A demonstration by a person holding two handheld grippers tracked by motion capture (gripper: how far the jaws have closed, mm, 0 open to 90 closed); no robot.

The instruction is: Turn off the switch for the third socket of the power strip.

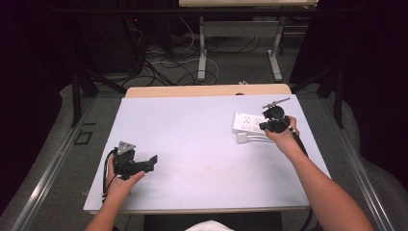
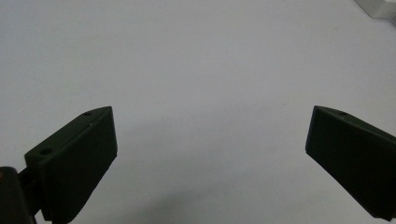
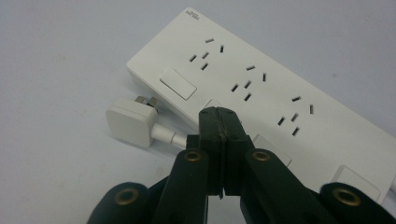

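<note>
1. Pressing its two black jaws flat together with nothing between them, the right gripper (image 3: 219, 116) sits low over the near edge of a white power strip (image 3: 261, 88); in the high view the same gripper (image 1: 272, 124) is at the right side of the table, held by the person's right hand (image 1: 284, 139).
2. Just beside the jaw tips lies a white plug (image 3: 130, 125) with its metal prongs pointing at the strip's side (close to it, but not inserted in any socket), and its white cord (image 3: 166, 134) runs off beneath the jaws.
3. The strip lies flat on the pale table sheet (image 1: 192, 130), with rows of socket slots and rectangular rocker switches on its top face.
4. The left gripper (image 2: 210, 140) has its jaws spread wide and empty, with bare sheet between them; in the high view it (image 1: 144, 163) rests at the near left of the table in the left hand (image 1: 122, 183), well apart from the strip.
5. Beyond the table's far edge are tangled cables (image 1: 163, 62) on the floor and the legs of another desk (image 1: 202, 53).
</note>
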